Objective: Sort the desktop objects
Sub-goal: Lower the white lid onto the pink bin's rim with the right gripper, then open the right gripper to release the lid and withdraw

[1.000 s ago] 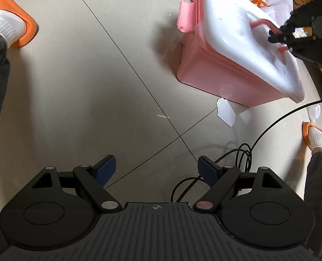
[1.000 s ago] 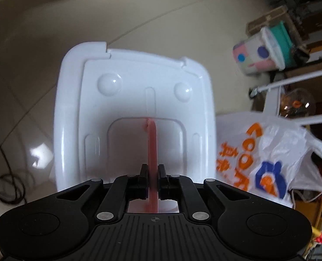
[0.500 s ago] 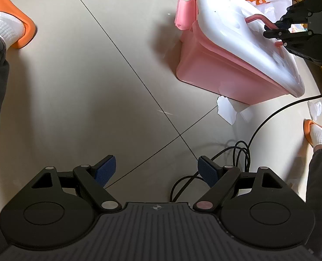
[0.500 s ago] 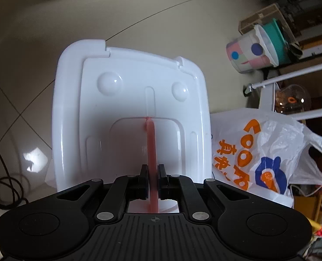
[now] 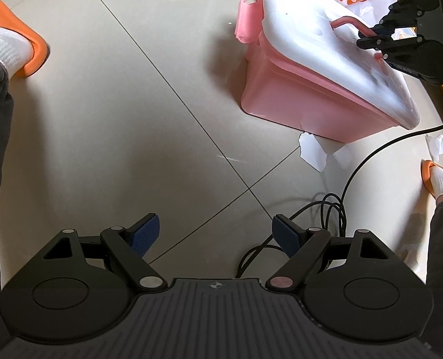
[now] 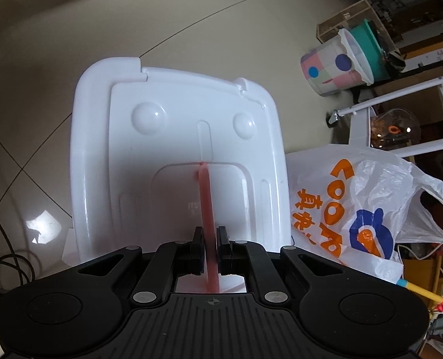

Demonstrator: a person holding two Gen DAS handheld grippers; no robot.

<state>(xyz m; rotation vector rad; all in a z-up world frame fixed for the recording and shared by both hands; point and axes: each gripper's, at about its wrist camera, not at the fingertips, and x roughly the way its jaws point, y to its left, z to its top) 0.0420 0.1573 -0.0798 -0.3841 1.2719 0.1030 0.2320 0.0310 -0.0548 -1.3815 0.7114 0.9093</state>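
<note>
- Sitting on the tiled floor (image 5: 107, 137) at the far right of the left wrist view, the pink storage box (image 5: 308, 101) is the thing in hand; its white lid (image 6: 176, 149) sits tilted — raised at one side, low at the other — so it looks half lifted rather than seated.
- Running up the lid's middle, the thin pink handle (image 6: 207, 197) stands on edge, which is why it suits a pinch from both sides.
- Pinched on that handle, the right gripper (image 6: 210, 246) has its jaws nearly together with the strip between them; the hold near the handle's near end probably gives leverage to tip the lid.
- Hanging low and near, the left gripper (image 5: 215, 234) is spread wide and holds nothing — well apart from the box, likely kept clear of the lift.
- Lying just beside the box's right side is a white plastic bag (image 6: 371, 203), touching or nearly so.
- Coiled on the floor nearer the left gripper is a black cable (image 5: 335, 209), and an orange slipper (image 5: 27, 48) rests at far left.
</note>
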